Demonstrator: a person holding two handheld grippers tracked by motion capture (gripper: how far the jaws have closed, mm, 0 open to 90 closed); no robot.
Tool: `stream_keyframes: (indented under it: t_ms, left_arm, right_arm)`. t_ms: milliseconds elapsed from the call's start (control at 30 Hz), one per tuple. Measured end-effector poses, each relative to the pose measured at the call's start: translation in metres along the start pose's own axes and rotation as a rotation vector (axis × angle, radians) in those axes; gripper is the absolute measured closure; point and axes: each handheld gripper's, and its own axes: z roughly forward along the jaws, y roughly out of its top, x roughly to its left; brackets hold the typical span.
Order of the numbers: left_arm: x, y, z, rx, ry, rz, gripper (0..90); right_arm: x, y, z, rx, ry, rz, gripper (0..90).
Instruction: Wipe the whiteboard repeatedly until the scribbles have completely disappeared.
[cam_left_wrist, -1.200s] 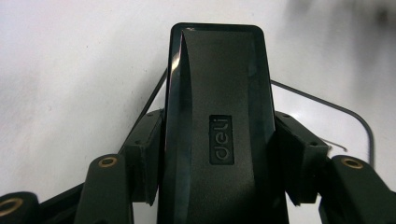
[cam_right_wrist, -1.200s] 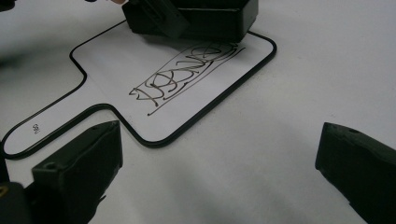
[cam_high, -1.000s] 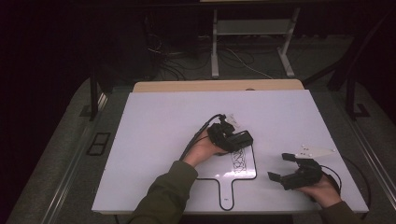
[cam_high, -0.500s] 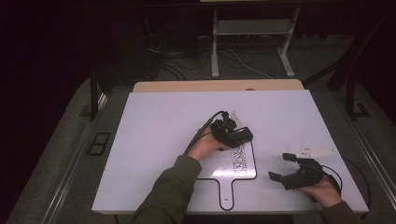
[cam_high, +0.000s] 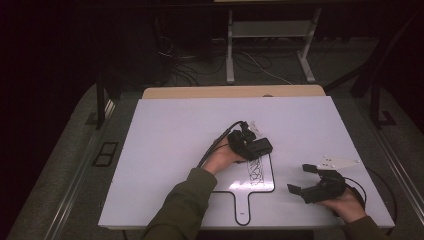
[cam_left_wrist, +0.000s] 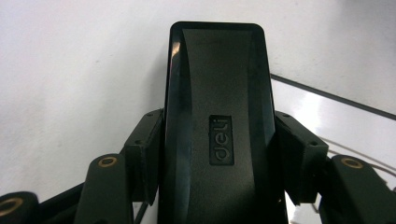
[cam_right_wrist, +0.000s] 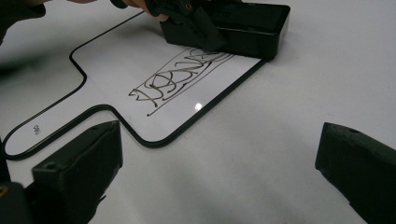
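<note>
We see left gripper (cam_high: 260, 148) clamped on black eraser (cam_left_wrist: 219, 126), jaws pressing its two long sides; eraser rests on far end of paddle-shaped whiteboard (cam_high: 235, 177), at top of dark scribble (cam_right_wrist: 180, 74) drawn there

Whiteboard lies flat on white table (cam_high: 165, 135), handle toward person

We find right gripper (cam_high: 302, 179) just off whiteboard's right edge, low over table, jaws spread wide, nothing between them

Green sleeve (cam_high: 182, 207) near whiteboard's left side
</note>
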Motion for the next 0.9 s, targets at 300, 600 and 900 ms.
stream_keyframes:
  t_ms: [300, 600, 900]
  left_arm:
    - [-0.005, 0.001, 0.002, -0.021, -0.011, -0.021, 39.4]
    - [0.003, -0.01, -0.008, 0.002, 0.015, -0.024, 39.4]
    - [0.004, -0.015, -0.012, 0.007, 0.025, -0.031, 39.4]
  right_arm:
    - [0.0, 0.0, 0.0, 0.001, 0.0, -0.001, 0.0]
    - [0.0, -0.001, -0.001, 0.002, -0.002, -0.001, 0.0]
    - [0.001, -0.001, 0.0, 0.005, -0.002, -0.003, 0.0]
